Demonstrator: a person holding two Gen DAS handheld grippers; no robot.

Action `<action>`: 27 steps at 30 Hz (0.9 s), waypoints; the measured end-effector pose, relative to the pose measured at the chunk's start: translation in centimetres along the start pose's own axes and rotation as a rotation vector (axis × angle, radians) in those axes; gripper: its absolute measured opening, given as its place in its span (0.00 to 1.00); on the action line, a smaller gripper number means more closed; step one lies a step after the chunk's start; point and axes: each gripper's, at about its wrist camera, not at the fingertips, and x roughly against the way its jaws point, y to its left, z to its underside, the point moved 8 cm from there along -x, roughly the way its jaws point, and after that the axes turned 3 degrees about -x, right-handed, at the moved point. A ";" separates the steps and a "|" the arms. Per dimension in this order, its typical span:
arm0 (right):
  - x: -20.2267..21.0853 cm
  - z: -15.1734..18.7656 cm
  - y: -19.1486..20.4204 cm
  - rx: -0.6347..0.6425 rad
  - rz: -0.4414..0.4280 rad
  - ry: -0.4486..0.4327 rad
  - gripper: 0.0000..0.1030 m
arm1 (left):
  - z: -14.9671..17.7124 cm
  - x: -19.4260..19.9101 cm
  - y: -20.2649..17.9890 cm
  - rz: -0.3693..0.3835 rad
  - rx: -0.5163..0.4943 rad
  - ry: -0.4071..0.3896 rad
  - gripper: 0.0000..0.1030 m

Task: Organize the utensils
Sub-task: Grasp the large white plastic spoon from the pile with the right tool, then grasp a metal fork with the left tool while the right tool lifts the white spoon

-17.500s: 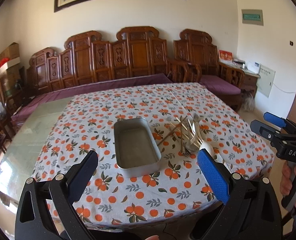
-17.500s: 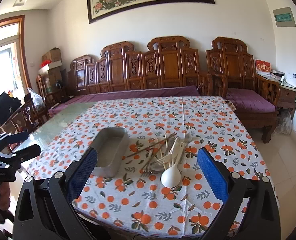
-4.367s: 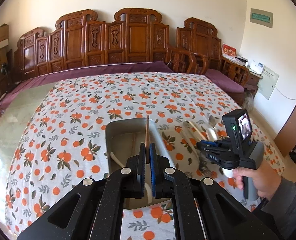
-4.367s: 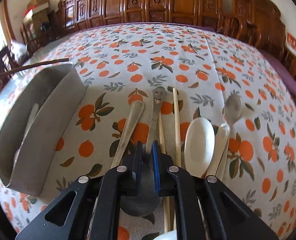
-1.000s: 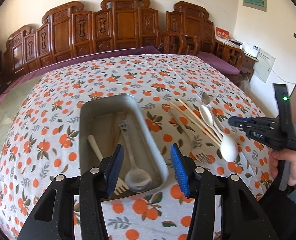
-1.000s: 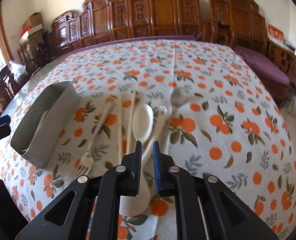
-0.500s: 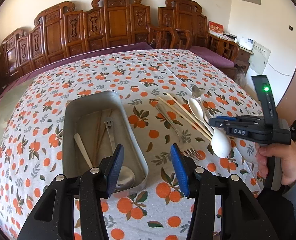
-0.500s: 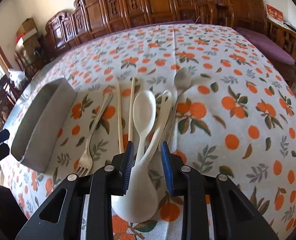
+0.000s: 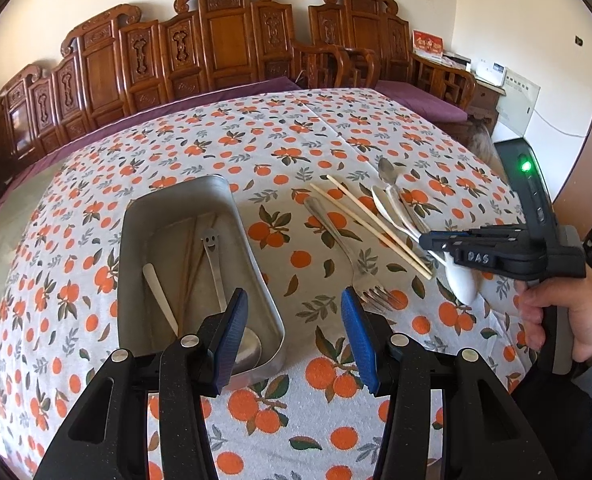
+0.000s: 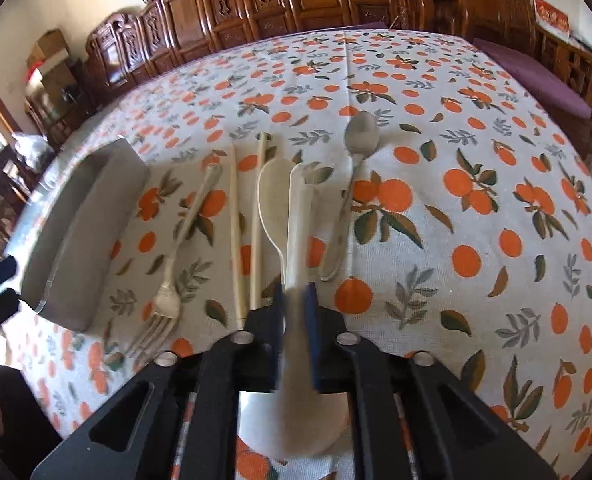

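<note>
Setting: a table under a white tablecloth printed with oranges and green leaves [image 9: 279, 128]; a row of carved dark wooden chairs [image 9: 215, 40] stands behind it.
Tray: a rectangular grey metal tray [image 9: 251, 256] sits on the cloth, left of the loose utensils.
In the tray: a metal spoon with a smiling face on its handle [image 9: 211, 248], a white plastic handle [image 9: 157, 296] and thin wooden chopsticks [image 9: 187, 264], lying lengthwise.
Loose utensils: beside the tray, side by side on the cloth, lie a silver metal fork [image 10: 175, 264], two pale wooden chopsticks [image 10: 235, 240], a small white plastic spoon [image 10: 271, 200], a large white plastic ladle-shaped spoon [image 10: 300, 216] and a silver metal spoon [image 10: 356, 160].
Left gripper [image 9: 293, 330]: black with blue pads, jaws partly apart with nothing between them, hovering over the near end of the tray and the cloth next to it.
Right gripper [image 10: 296, 332]: held in a person's hand [image 9: 556, 312], jaws closing narrowly on the handle of the large white spoon, which lies between the pads; its bowl shows under the gripper body.
Contact: motion blur at the pads; they appear to press the handle.
</note>
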 end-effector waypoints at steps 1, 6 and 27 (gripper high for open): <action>0.0 0.1 0.0 0.003 0.003 -0.001 0.10 | 0.0 0.0 0.0 0.000 -0.002 0.003 0.45; 0.9 -0.1 0.1 0.001 -0.010 -0.022 0.10 | -0.1 0.0 -0.4 -0.009 -0.020 0.015 0.45; 1.7 -2.1 -2.5 -0.059 -0.035 -0.076 0.10 | -4.5 -7.2 -4.8 0.078 -0.023 0.151 0.33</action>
